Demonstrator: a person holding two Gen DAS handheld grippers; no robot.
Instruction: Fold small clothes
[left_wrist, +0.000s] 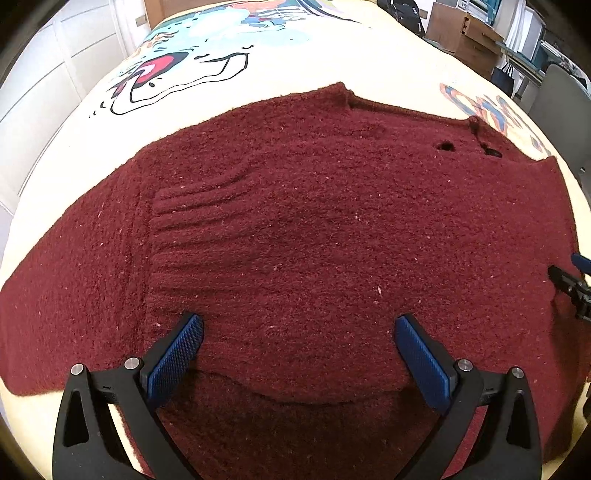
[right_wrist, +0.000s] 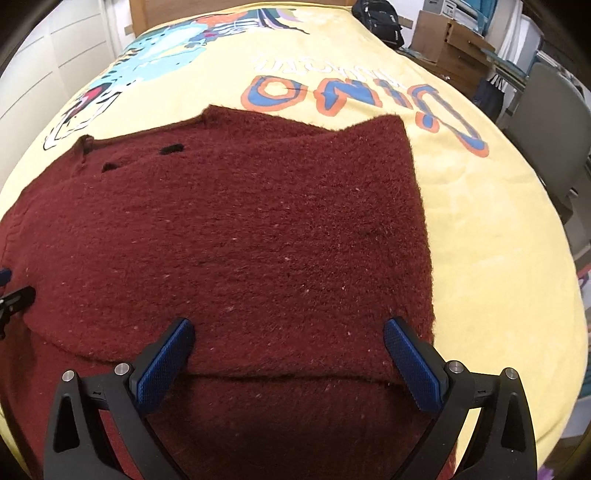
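Bare bedspread (right_wrist: 480, 221) right of sweater (right_wrist: 258, 221) lies open.

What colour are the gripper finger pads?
Blue, textured pads on black fingers; clearest in the right wrist view.

A dark maroon knit sweater (left_wrist: 314, 240), flecked with pale specks and ribbed at one cuff, is seen on a pale yellow blanket (right_wrist: 491, 240). The blanket is printed with a cartoon in light blue, red and black outline, and with blue lettering edged in orange. Blue textured pads (left_wrist: 177, 358) are carried on black gripper frames.
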